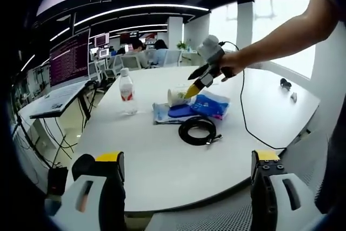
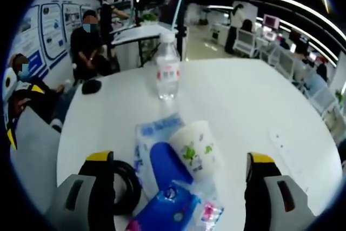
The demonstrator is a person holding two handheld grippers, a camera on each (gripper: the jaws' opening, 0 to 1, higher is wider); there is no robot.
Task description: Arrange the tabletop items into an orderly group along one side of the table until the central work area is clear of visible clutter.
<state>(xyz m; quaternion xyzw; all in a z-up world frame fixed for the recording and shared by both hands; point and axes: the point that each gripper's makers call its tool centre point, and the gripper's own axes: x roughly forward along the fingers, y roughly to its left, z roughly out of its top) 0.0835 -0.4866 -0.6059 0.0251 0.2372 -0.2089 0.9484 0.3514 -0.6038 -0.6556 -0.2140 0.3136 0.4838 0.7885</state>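
The paper cup lay tipped on its side in the middle of the white table, its mouth toward the camera in the right gripper view and its long axis running roughly along that gripper's line of reach. It rested against a blue pouch on a clear plastic bag, with a blue packet of tissues just nearer the jaws. The right gripper hung directly over this pile, its yellow-tipped jaws spread wide with nothing between them, the cup sitting between the two tips and slightly ahead. Seen from the left gripper view, that right gripper pointed down at the cup, very close above it; whether it touched could not be told. The left gripper stood well back at the table edge, jaws likewise apart and empty, so the right hand was plainly the nearer one. A coiled black cable lay just beside the pile, and a water bottle stood upright a little apart. Taking the cup would probably call for closing across its width.
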